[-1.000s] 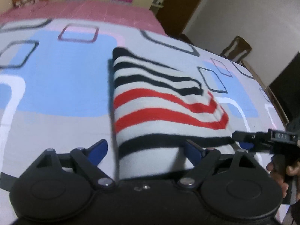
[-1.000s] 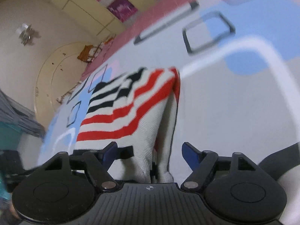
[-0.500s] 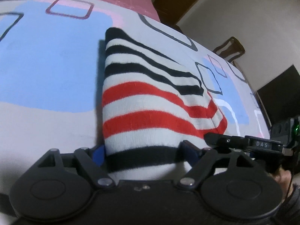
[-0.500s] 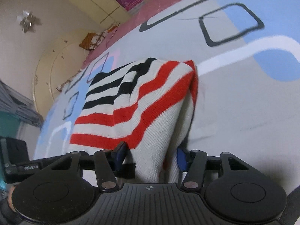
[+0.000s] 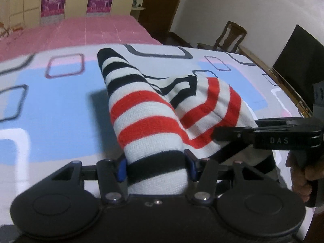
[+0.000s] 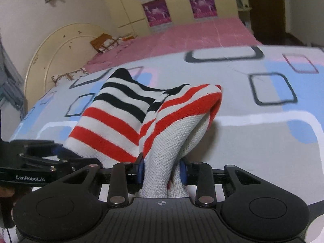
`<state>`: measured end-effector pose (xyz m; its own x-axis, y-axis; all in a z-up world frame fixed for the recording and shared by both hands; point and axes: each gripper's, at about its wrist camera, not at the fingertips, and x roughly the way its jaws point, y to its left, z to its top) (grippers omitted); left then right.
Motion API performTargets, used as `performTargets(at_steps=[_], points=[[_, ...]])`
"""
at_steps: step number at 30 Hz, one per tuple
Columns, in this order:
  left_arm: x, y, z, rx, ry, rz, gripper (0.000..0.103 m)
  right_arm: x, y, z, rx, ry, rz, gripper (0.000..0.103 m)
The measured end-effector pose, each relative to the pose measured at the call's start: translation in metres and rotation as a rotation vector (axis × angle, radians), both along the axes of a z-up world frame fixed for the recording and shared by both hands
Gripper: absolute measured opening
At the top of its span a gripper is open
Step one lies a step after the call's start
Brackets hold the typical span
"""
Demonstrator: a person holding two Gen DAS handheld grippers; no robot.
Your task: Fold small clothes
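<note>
Now both tools are gripping the sweater (image 5: 145, 121): the left tool (image 5: 156, 167) is pinching its black-striped edge, the right tool (image 6: 162, 169) its white edge, and the cloth is rising ahead of them above the bed (image 5: 56, 105).

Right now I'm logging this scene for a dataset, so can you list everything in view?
Striped garment: one, white with red and black stripes, lifted off the bed, pinched at its near edge by both grippers.
Bedsheet: one, grey with blue patches and square outlines, under the garment.
Pink cover: one, at the far end of the bed.
Headboard: one, cream, rounded, far left.
Wardrobe: cream with purple panels, behind the bed.
Chair: one, dark wood, by the wall.
Left gripper: black with blue pads, shut on the garment.
Right gripper: same, shut on the garment.
</note>
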<state>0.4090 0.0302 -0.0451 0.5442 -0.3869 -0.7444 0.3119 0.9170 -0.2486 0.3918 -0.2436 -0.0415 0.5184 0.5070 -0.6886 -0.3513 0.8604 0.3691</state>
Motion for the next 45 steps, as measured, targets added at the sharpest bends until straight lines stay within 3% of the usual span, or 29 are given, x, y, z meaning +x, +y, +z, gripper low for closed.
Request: performTargets(at_steps=[14,20,25,27,29,31,34,36,37,38,41,42,43,44,45], points=[[-0.05,0.141,0.018,0.077,-0.005,0.061,0.053,-0.041,0.147,0.003,0.044,0.018,0.107,0.033],[-0.06,0.191,0.005,0.047,0.026,0.095,0.053,-0.047,0.195,-0.012,0.054,0.053,0.13,0.033],[-0.057,0.215,-0.022,-0.018,0.065,0.114,0.056,-0.042,0.21,-0.031,0.029,0.086,0.125,0.033],[-0.056,0.227,-0.04,-0.059,0.075,0.145,0.067,-0.038,0.208,-0.045,0.011,0.115,0.107,0.033],[-0.058,0.233,-0.057,-0.102,0.059,0.192,0.085,-0.034,0.2,-0.057,0.051,0.147,0.085,0.035],[-0.059,0.241,-0.066,-0.175,0.055,0.226,0.085,-0.034,0.197,-0.06,0.068,0.147,0.081,0.036],[-0.057,0.236,-0.063,-0.152,0.049,0.217,0.085,-0.036,0.201,-0.057,0.052,0.129,0.088,0.037],[-0.056,0.241,-0.059,-0.144,0.06,0.204,0.085,-0.036,0.197,-0.054,0.059,0.141,0.084,0.043],[-0.058,0.243,-0.054,-0.132,0.053,0.201,0.085,-0.037,0.194,-0.05,0.046,0.138,0.068,0.056],[-0.062,0.246,-0.046,-0.114,0.027,0.2,0.085,-0.04,0.19,-0.044,0.012,0.124,0.04,0.065],[-0.068,0.258,-0.026,-0.1,-0.057,0.209,0.076,-0.044,0.178,-0.019,-0.034,0.056,0.011,0.064],[-0.066,0.261,-0.023,-0.102,-0.077,0.209,0.072,-0.043,0.178,-0.011,-0.038,0.019,0.011,0.057],[-0.061,0.262,-0.02,-0.099,-0.1,0.202,0.06,-0.042,0.181,-0.005,-0.04,-0.008,0.028,0.038],[-0.056,0.261,-0.019,-0.1,-0.114,0.188,0.047,-0.04,0.188,-0.001,-0.054,-0.022,0.048,0.03],[-0.051,0.259,-0.019,-0.117,-0.122,0.159,0.043,-0.037,0.196,0.0,-0.073,-0.036,0.076,0.029]])
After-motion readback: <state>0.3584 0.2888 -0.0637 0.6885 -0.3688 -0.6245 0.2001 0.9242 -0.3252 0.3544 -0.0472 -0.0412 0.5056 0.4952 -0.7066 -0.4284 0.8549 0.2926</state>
